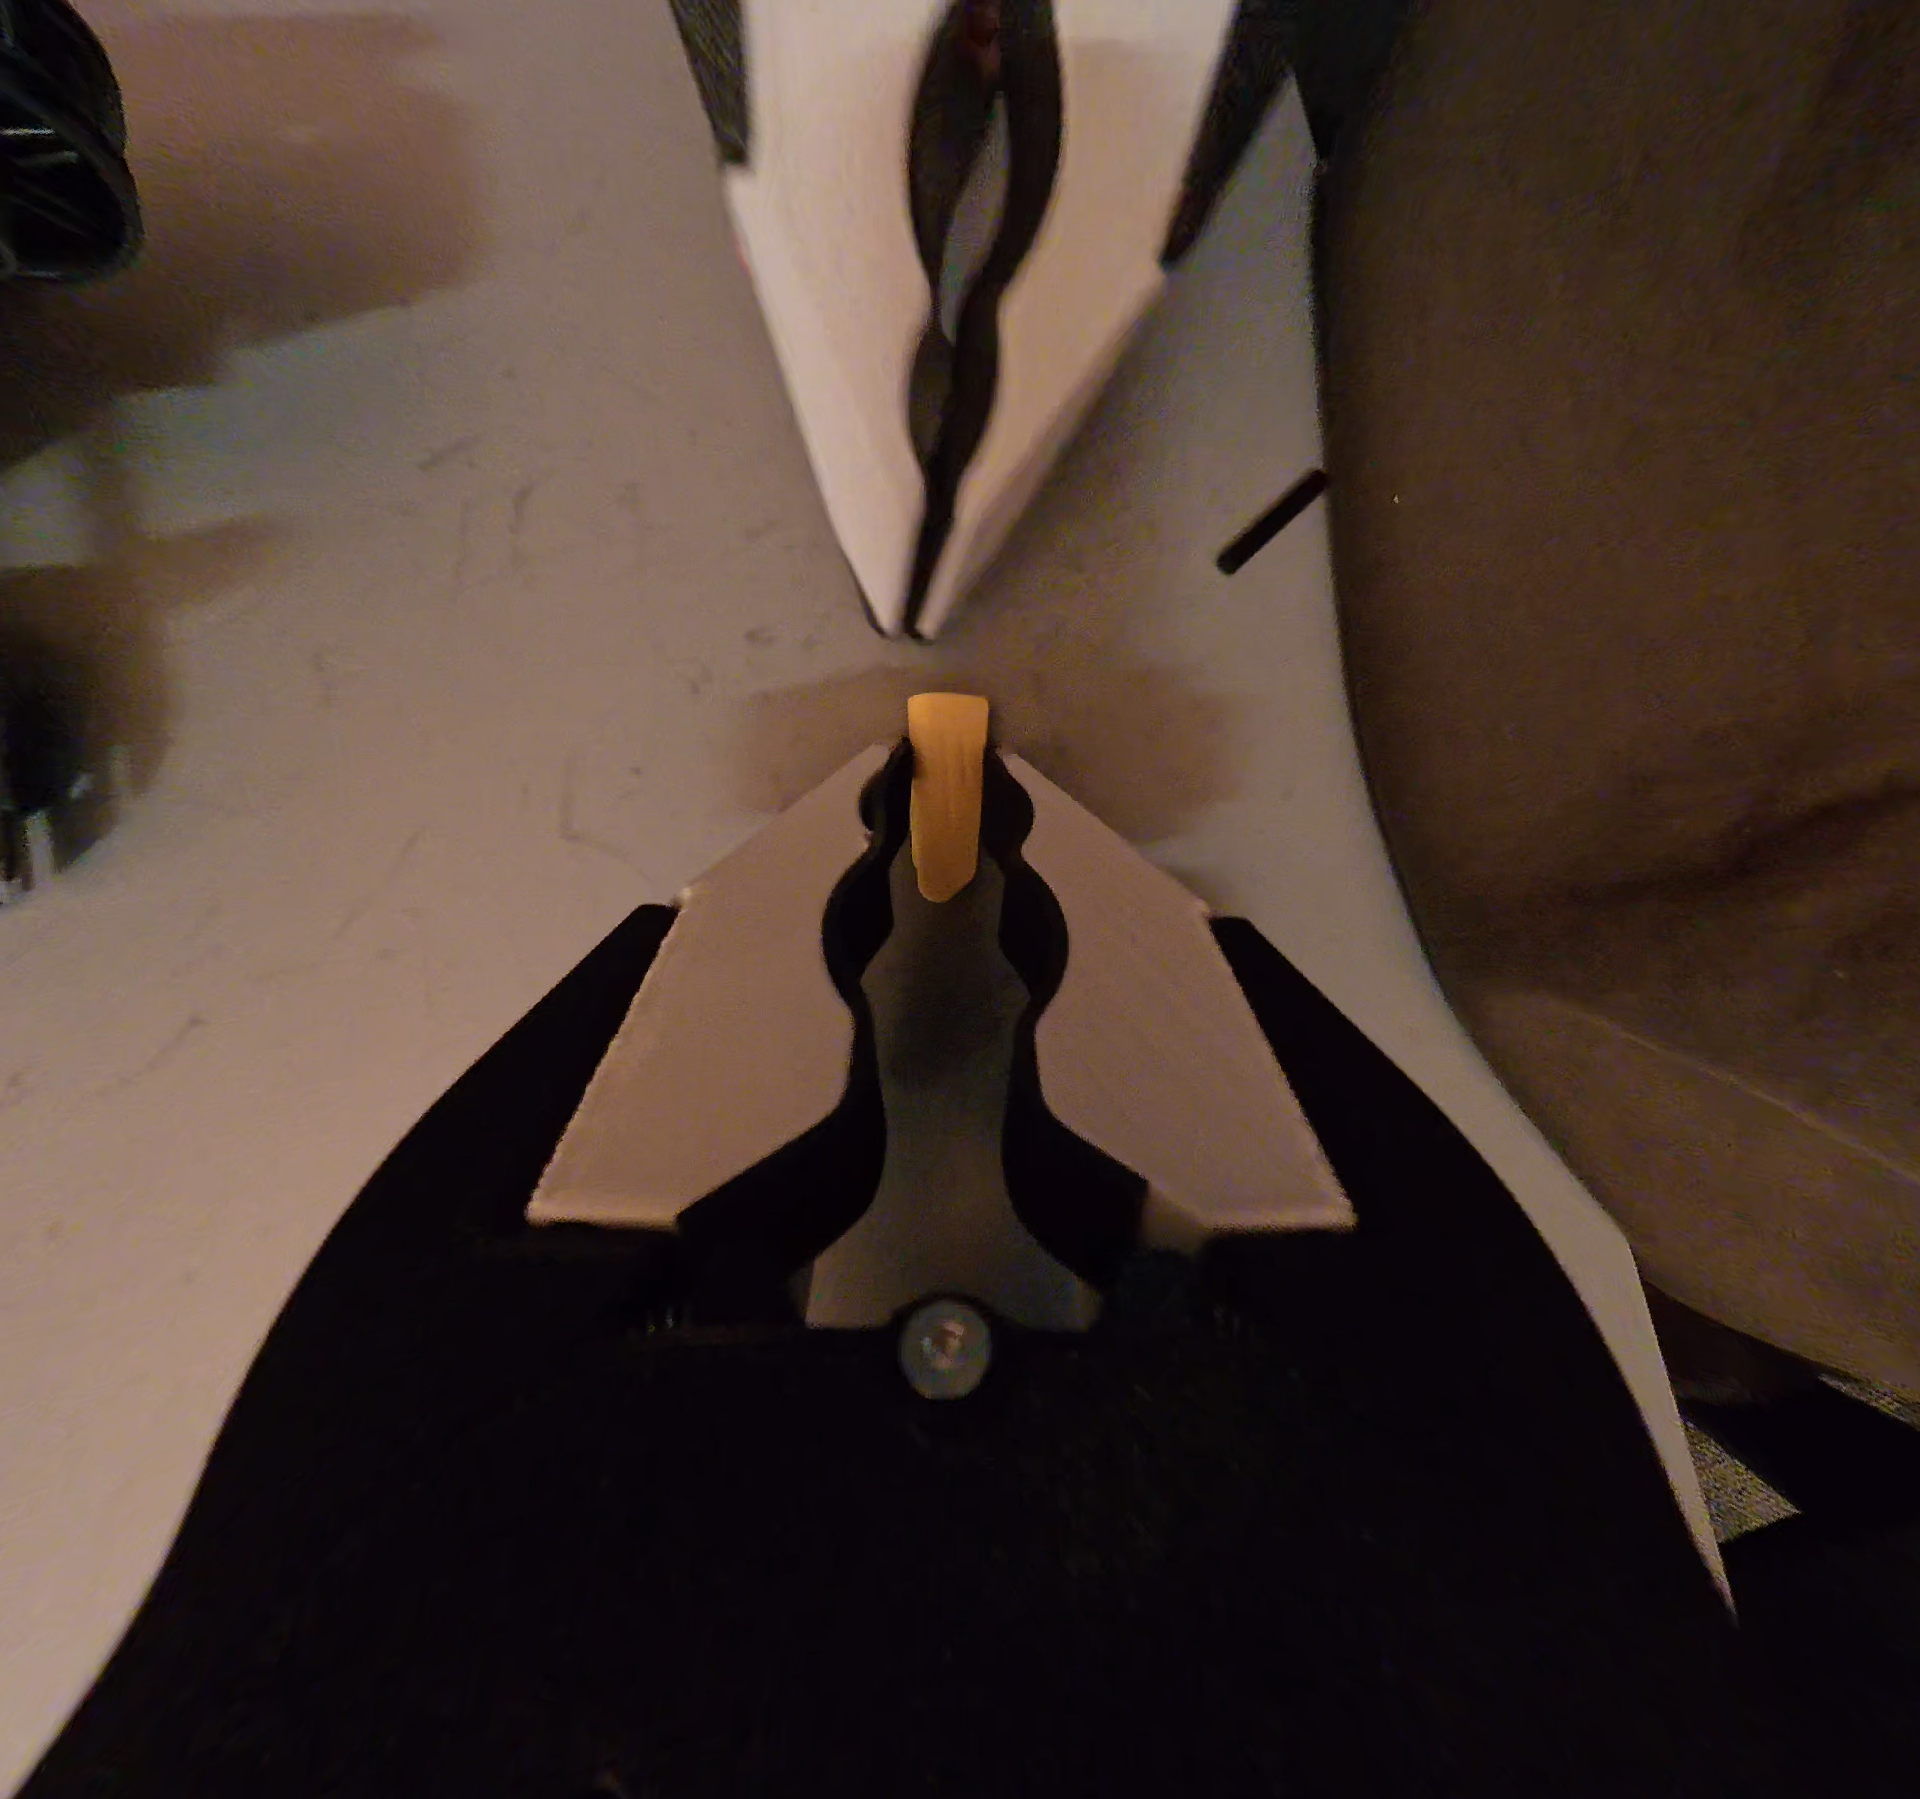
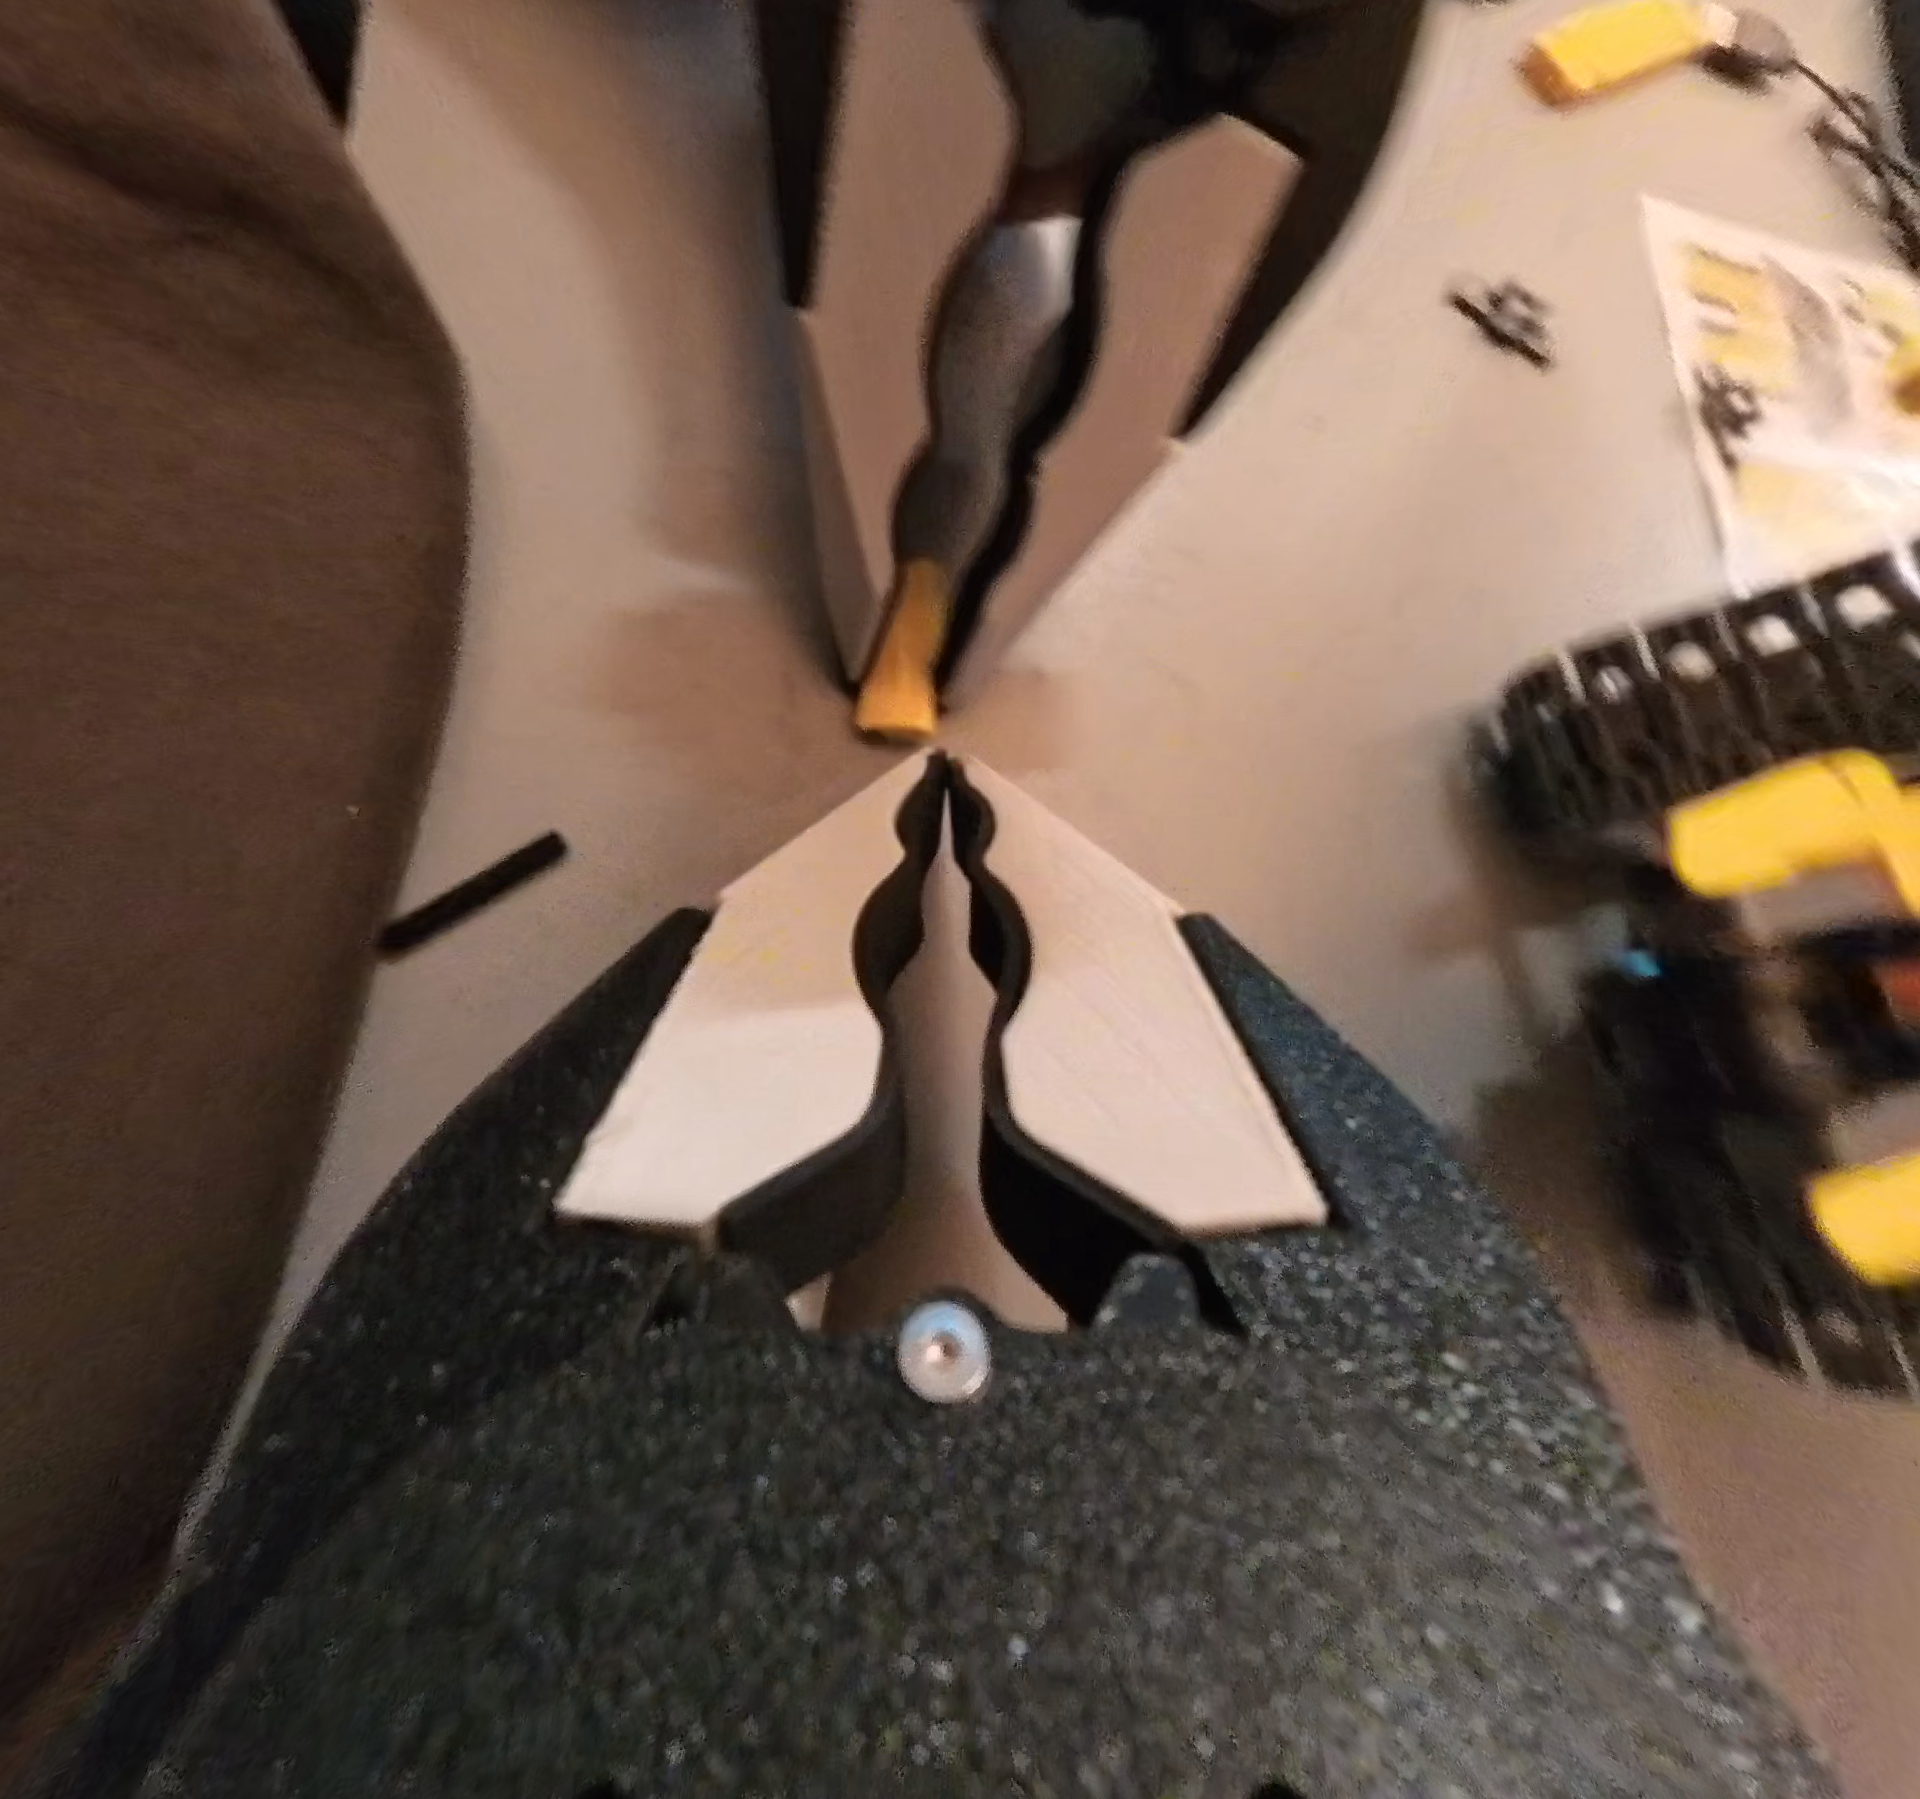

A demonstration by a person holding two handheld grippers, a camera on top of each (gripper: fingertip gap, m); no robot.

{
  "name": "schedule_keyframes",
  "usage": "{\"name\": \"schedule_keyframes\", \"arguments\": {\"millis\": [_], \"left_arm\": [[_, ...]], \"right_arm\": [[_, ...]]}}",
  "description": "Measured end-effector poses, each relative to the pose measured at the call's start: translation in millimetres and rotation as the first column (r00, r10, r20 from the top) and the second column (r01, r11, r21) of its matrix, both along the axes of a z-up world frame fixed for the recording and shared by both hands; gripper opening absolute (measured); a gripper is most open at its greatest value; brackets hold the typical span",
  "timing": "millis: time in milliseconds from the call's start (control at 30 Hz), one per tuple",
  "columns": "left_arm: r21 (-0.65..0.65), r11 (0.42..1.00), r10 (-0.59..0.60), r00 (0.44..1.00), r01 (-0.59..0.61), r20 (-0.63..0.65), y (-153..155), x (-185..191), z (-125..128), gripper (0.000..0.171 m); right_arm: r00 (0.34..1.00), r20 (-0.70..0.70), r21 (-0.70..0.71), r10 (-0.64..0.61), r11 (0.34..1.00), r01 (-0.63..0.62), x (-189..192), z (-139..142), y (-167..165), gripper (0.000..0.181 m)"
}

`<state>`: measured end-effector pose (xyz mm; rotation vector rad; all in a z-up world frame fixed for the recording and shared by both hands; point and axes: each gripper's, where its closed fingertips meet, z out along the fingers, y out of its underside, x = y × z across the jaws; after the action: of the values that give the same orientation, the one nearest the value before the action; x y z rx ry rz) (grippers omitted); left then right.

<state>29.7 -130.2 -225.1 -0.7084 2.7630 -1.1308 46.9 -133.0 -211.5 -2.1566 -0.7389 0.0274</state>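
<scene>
My left gripper (image 1: 943, 762) is shut on a small yellow piece (image 1: 943, 793), which sticks out past the fingertips just above the white table (image 1: 416, 710). My right gripper (image 2: 940, 762) is shut and empty, its tips touching. The two grippers face each other tip to tip, a small gap apart. The right gripper shows in the left wrist view (image 1: 912, 622) at the top centre. The left gripper shows in the right wrist view (image 2: 899, 700) with the yellow piece (image 2: 902, 669) in its tips.
A brown cloth-like mass (image 1: 1621, 502) lies along one table side, also in the right wrist view (image 2: 187, 502). A short black pin (image 2: 473, 892) lies beside it. A black tracked toy with yellow parts (image 2: 1745, 876), a printed sheet (image 2: 1808, 378) and a yellow part (image 2: 1600, 50) lie to the right. Both grippers' tips are close together, under 4 cm apart. Both grippers' tips are roughly 8 centimetres from the short black pin (image 2: 473, 892). It turns up in the left wrist view (image 1: 1282, 500) as well.
</scene>
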Motion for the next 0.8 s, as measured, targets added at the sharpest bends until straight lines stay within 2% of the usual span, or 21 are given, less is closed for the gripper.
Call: {"name": "schedule_keyframes", "arguments": {"millis": [133,233,433,567,667,800], "left_arm": [[-0.003,1.0,0.004,1.0,-0.004,0.003,0,0,0,0.01],[-0.01,1.0,0.005,1.0,-0.005,0.006,0,0,0,0.01],[-0.015,1.0,0.012,1.0,-0.012,0.008,0,2,0,0.011],[-0.013,1.0,0.018,1.0,-0.018,0.02,0,2,0,0.011],[0.0,1.0,0.018,0.999,-0.018,0.037,0,2,0,0.011],[0.03,0.999,0.013,0.998,-0.015,0.063,0,1,0,0.012]], "right_arm": [[0.975,-0.153,-0.022,-0.162,0.987,0.16,26,11,-17,0.005],[0.937,-0.261,-0.101,-0.234,0.971,0.215,21,9,-33,0.013],[0.944,-0.223,-0.178,-0.241,0.963,0.204,-15,-9,-53,0.019],[0.915,-0.293,-0.185,-0.276,0.956,0.229,-35,-1,-59,0.026],[0.885,-0.302,-0.181,-0.355,0.933,0.313,-42,3,-64,0.026],[0.847,-0.246,-0.171,-0.472,0.881,0.442,-48,-8,-68,0.027]]}}
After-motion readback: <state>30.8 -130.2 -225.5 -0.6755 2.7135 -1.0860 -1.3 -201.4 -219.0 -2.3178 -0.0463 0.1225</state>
